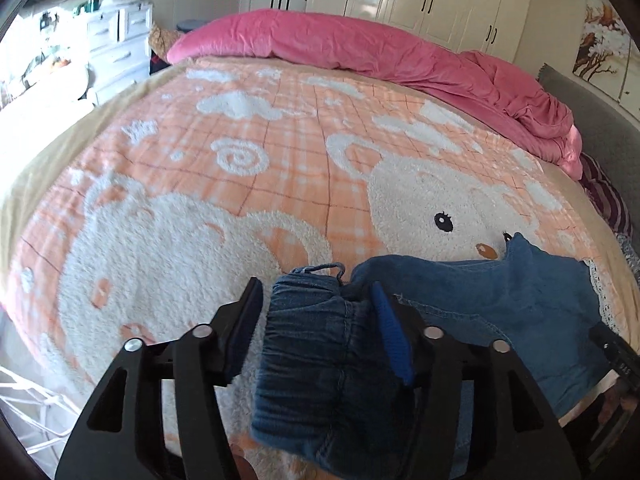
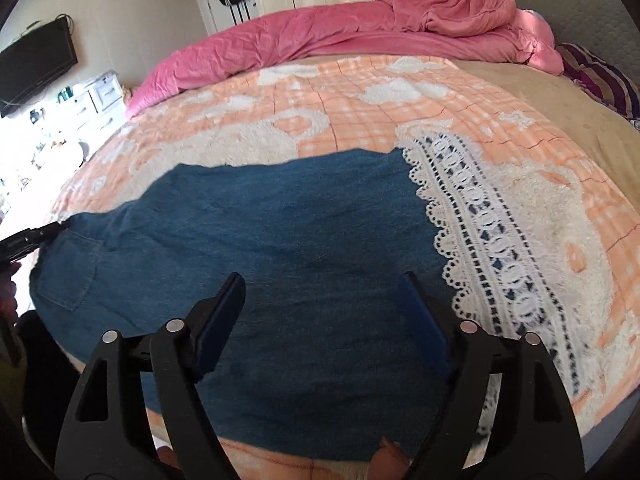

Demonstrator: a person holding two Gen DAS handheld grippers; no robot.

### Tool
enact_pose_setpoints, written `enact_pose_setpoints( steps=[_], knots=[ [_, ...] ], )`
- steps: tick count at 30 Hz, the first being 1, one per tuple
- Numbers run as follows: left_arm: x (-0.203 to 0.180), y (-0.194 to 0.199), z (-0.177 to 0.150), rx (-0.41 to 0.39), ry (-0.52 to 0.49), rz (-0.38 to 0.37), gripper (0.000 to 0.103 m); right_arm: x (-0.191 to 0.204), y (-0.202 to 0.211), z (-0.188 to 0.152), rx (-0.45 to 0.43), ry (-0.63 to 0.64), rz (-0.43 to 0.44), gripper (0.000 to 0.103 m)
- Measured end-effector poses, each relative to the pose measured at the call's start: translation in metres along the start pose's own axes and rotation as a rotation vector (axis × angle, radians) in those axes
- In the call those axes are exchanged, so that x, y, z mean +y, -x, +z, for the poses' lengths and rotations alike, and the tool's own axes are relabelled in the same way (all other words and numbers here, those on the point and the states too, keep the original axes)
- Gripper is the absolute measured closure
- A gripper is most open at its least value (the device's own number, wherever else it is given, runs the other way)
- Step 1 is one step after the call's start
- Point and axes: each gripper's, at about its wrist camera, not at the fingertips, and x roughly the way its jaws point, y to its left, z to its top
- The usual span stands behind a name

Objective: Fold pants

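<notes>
Denim pants (image 2: 256, 236) lie spread flat on the bed's peach teddy-bear blanket (image 1: 280, 152), filling the middle of the right wrist view, with their white lace hem (image 2: 476, 232) running down the right of that frame and a patch pocket (image 2: 68, 272) at the lower left. Your right gripper (image 2: 324, 304) hovers over the denim in the lower middle of the frame with its jaws wide apart and nothing pinched between them. In the left wrist view, your left gripper (image 1: 316, 312) sits at the lower centre with the bunched elastic waistband (image 1: 316, 344) between its jaws. The blue pad on the right side lies against the fabric, while the left pad stands clear with a gap of blanket showing, so the jaws are partly parted and not clamped. A loose denim drawstring (image 1: 320, 269) curls just above the waistband. A rumpled pink duvet (image 1: 360, 48) lies across the far edge of the bed, at the top of both frames.
</notes>
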Motion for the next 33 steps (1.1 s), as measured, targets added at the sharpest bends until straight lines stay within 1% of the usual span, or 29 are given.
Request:
enact_pose_setpoints(
  steps=[3, 5, 9, 11, 14, 15, 18, 19, 20, 22, 24, 26, 29, 32, 33],
  knots=[
    [-0.005, 0.018, 0.002, -0.031, -0.015, 0.005, 0.042, 0.005, 0.020, 0.001, -0.047, 0.014, 0.005, 0.029],
    [-0.011, 0.030, 0.003, -0.050, -0.030, 0.001, 0.037, 0.009, 0.029, 0.002, -0.066, 0.031, 0.002, 0.025],
    [-0.030, 0.049, 0.005, -0.070, -0.067, -0.034, 0.032, 0.014, 0.039, 0.000, -0.070, 0.046, 0.008, 0.022],
    [-0.041, 0.053, 0.005, -0.063, -0.078, -0.072, 0.031, 0.014, 0.041, -0.003, -0.065, 0.040, 0.014, 0.022],
    [-0.062, 0.050, 0.001, -0.028, -0.110, -0.142, 0.029, 0.013, 0.040, -0.008, -0.051, 0.027, 0.037, 0.022],
    [-0.071, 0.047, -0.001, -0.015, -0.126, -0.161, 0.029, 0.013, 0.039, -0.009, -0.044, 0.025, 0.040, 0.022],
    [-0.102, 0.032, -0.009, 0.049, -0.175, -0.251, 0.029, 0.013, 0.034, -0.013, -0.016, 0.022, 0.040, 0.022],
    [-0.118, 0.023, -0.013, 0.078, -0.205, -0.294, 0.029, 0.012, 0.031, -0.014, -0.001, 0.019, 0.031, 0.021],
    [-0.126, 0.018, -0.017, 0.089, -0.223, -0.313, 0.029, 0.011, 0.027, -0.015, 0.019, 0.012, 0.028, 0.021],
    [-0.151, 0.003, -0.022, 0.119, -0.280, -0.326, 0.029, 0.007, 0.020, -0.020, 0.051, -0.008, 0.023, 0.021],
    [-0.170, -0.017, -0.025, 0.169, -0.306, -0.355, 0.029, 0.004, 0.013, -0.024, 0.079, -0.024, 0.023, 0.021],
    [-0.183, -0.038, -0.024, 0.211, -0.313, -0.368, 0.029, 0.004, 0.010, -0.027, 0.081, -0.021, 0.020, 0.020],
    [-0.197, -0.065, -0.018, 0.250, -0.303, -0.358, 0.029, 0.007, 0.007, -0.029, 0.078, -0.006, 0.012, 0.016],
    [-0.203, -0.086, -0.005, 0.239, -0.268, -0.368, 0.028, 0.012, 0.004, -0.032, 0.070, 0.026, -0.007, 0.013],
    [-0.204, -0.093, 0.000, 0.234, -0.254, -0.372, 0.025, 0.014, 0.003, -0.033, 0.066, 0.038, -0.014, 0.012]
  ],
)
